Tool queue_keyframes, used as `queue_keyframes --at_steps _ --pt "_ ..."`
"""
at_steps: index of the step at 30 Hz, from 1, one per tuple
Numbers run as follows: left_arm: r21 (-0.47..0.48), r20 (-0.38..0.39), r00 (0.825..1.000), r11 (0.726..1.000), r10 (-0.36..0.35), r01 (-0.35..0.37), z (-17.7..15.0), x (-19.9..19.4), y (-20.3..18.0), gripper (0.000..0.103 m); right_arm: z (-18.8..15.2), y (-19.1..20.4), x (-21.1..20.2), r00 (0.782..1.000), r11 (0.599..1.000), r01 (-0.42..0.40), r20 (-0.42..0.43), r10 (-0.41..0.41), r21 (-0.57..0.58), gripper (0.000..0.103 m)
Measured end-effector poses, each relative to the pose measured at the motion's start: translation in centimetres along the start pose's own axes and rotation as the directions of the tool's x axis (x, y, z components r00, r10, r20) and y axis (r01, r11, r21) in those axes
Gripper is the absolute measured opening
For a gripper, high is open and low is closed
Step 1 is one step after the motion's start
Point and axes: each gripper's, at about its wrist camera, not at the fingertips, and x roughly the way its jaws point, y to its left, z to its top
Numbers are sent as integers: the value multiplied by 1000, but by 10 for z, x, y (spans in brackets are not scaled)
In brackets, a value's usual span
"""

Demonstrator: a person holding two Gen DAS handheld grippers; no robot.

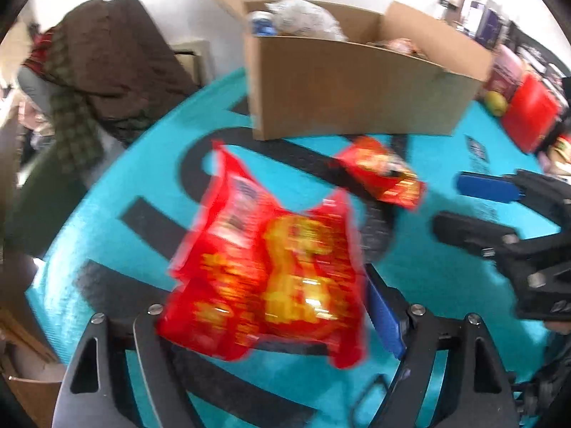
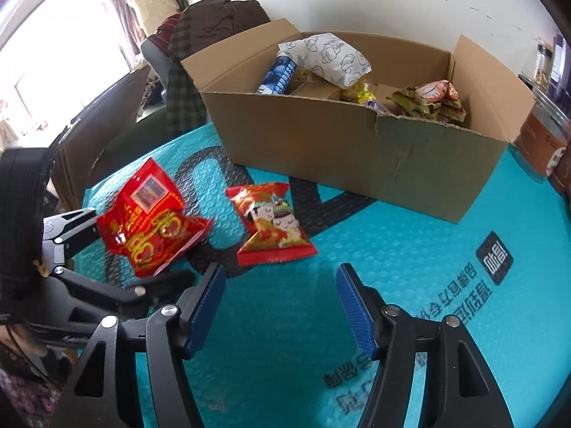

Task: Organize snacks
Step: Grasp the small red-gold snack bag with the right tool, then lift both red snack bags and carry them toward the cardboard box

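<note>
Currently on my 2 feeds, listed by size.

1. Teal bubble-textured mat, black lettering printed on it, covering the work surface.

2. Cardboard box, flaps up, standing on the far part of the mat. Contents I can make out: a white printed bag, a blue tube, and green and pink packets at its right end.

3. Heap of brown and checked clothing behind the box's left corner, off the mat.

4. Left gripper, my view from directly behind it. Jaws stand well apart. The large red snack bag with gold print sits in the gap between them, heavily blurred; the right blue pad shows just beside the bag's edge, the left pad is hidden behind the bag. I cannot tell whether either pad presses on it. In the right wrist view the same bag lies at the near-left of the mat, at the left gripper's tips.

5. Right gripper, jaws partly open, nothing between the blue pads, only bare mat under them.

6. Small red snack packet with 2 cartoon figures, flat on the mat between the box and the right gripper, just right of the large bag, apart from it.
</note>
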Motion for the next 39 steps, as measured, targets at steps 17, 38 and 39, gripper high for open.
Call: queue_keyframes --at_steps 17,38,39 --pt "1 84 996 1000 0 -1 16 10 38 57 28 9 44 999 999 34 -26 -35 -41 63" --pt "-60 59 989 989 -134 138 -6 -9 18 52 -7 6 11 998 997 56 -8 -56 46 31" --pt "-57 56 988 988 -142 146 -8 -11 15 52 -10 6 8 998 997 57 -5 -57 53 31"
